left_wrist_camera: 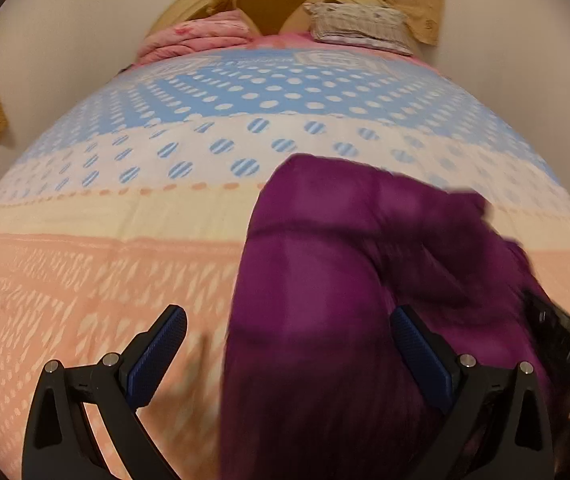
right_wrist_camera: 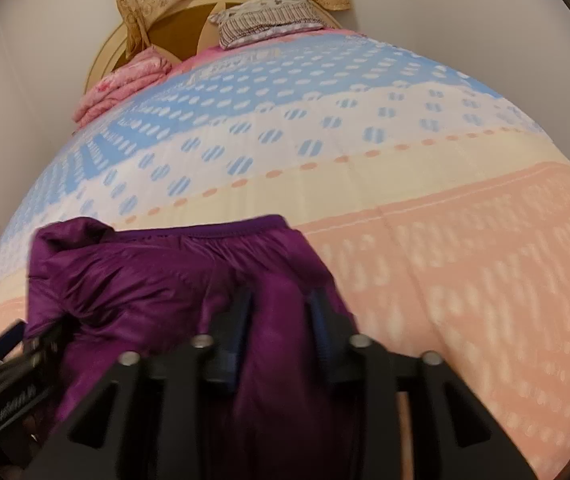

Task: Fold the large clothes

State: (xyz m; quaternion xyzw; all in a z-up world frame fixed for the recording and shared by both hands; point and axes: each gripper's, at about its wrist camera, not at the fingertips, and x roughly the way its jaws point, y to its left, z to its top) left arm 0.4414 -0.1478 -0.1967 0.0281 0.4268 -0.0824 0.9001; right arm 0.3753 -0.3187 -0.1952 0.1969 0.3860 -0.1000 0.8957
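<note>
Here, the right gripper (right_wrist_camera: pixel 281 316) has its jaws partly apart with a ridge of the purple garment (right_wrist_camera: pixel 157 280) between them; blur hides whether the pads press it. The left gripper (left_wrist_camera: pixel 289 344) is spread wide, its blue ribbed pads (left_wrist_camera: pixel 157 356) gripping nothing, the right-hand one against the cloth. The garment, shiny and puffy, lies bunched on a bedspread (left_wrist_camera: pixel 105 264) of peach, cream and dotted blue bands.

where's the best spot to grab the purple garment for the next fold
Judging from the right wrist view, take the purple garment by its gathered elastic hem, coming down from above at a corner: that edge lies flat and straight on the bedspread, unlike the bunched middle.
</note>
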